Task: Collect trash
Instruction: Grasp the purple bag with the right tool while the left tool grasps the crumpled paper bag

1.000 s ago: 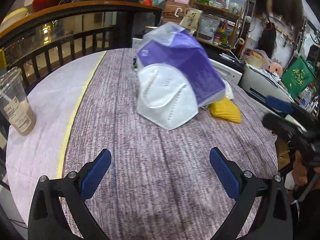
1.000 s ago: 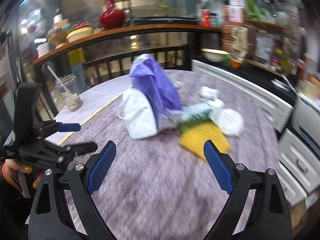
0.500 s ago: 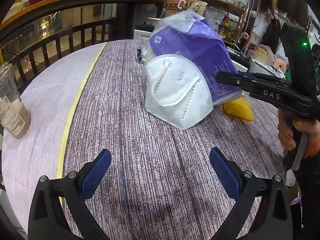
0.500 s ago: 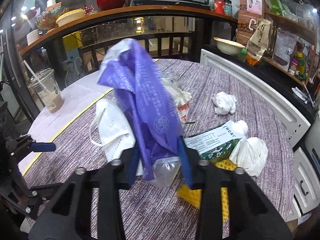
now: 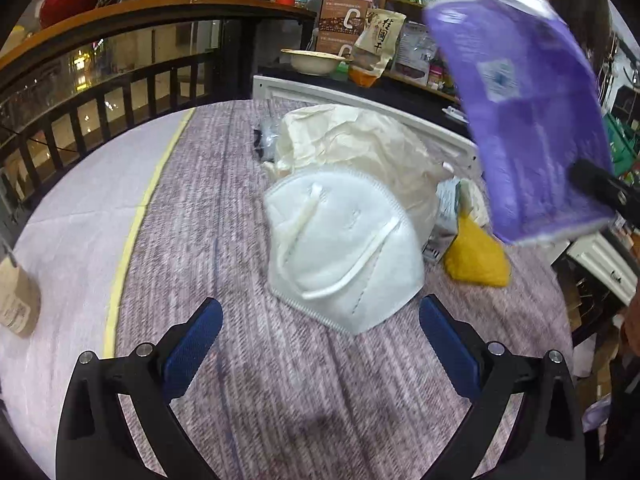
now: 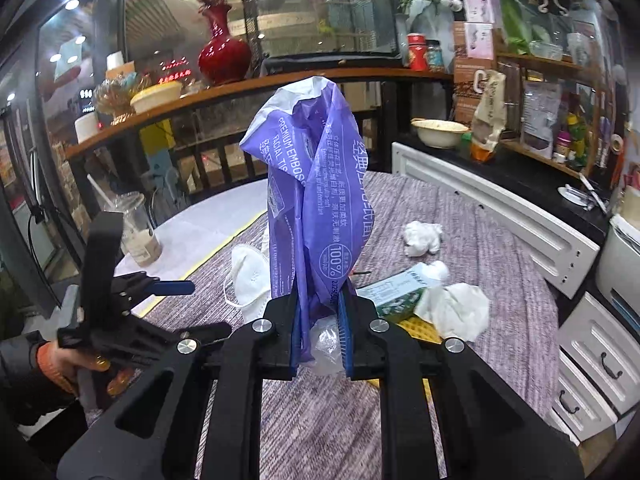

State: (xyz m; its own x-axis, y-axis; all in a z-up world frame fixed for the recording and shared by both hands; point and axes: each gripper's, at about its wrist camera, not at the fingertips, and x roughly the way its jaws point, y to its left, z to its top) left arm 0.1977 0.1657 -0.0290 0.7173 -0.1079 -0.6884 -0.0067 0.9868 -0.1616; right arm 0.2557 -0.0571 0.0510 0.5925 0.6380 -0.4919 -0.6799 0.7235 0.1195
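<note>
only the right wrist view catches the plastic cup (image 6: 138, 228) on the far left, the left gripper (image 6: 176, 310) with its fingers spread wide on nothing, and the crumpled tissues (image 6: 422, 238) further right. the left wrist view gives you the white mask (image 5: 344, 248) up close, the cream paper (image 5: 360, 144) behind it and the yellow thing (image 5: 476, 256) beside it. the purple wrapper (image 6: 316, 200) is crinkly thin plastic with white print and a clear end, pinched tight in the right gripper (image 6: 320, 334) and sticking up off the table (image 6: 500, 240).
</note>
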